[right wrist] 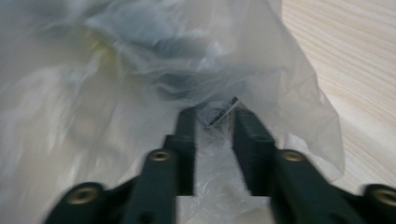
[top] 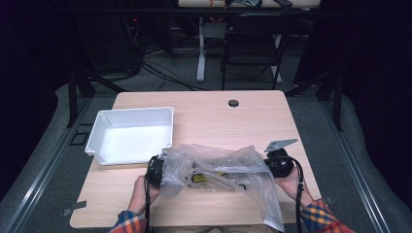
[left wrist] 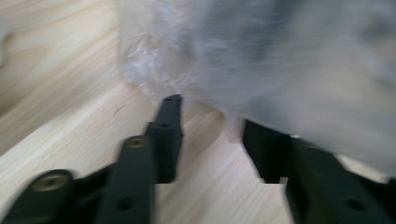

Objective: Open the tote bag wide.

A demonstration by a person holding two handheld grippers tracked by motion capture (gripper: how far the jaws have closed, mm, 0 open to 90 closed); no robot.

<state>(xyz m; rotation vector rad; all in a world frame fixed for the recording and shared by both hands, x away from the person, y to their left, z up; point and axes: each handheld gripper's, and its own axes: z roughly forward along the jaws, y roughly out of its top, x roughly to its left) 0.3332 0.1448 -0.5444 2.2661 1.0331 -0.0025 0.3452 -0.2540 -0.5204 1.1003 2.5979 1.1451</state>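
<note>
A crumpled clear plastic bag point(top: 218, 167) lies across the near half of the wooden table point(top: 218, 116), with yellow and dark contents point(top: 203, 177) dimly visible through it. My left gripper point(top: 156, 171) is at the bag's left end. In the left gripper view its jaws point(left wrist: 212, 114) stand apart over bare wood, and the bag point(left wrist: 280, 60) drapes over the tip of the right-hand jaw. My right gripper point(top: 278, 165) is at the bag's right end. In the right gripper view its jaws point(right wrist: 214, 114) stand a little apart, with the bag's film point(right wrist: 116, 93) lying in the gap between them.
An empty white tray point(top: 133, 111) sits on the table's left side, just beyond the left gripper. A dark round grommet point(top: 233, 103) is set near the far edge. A folding chair point(top: 252, 43) and cables stand on the floor behind the table.
</note>
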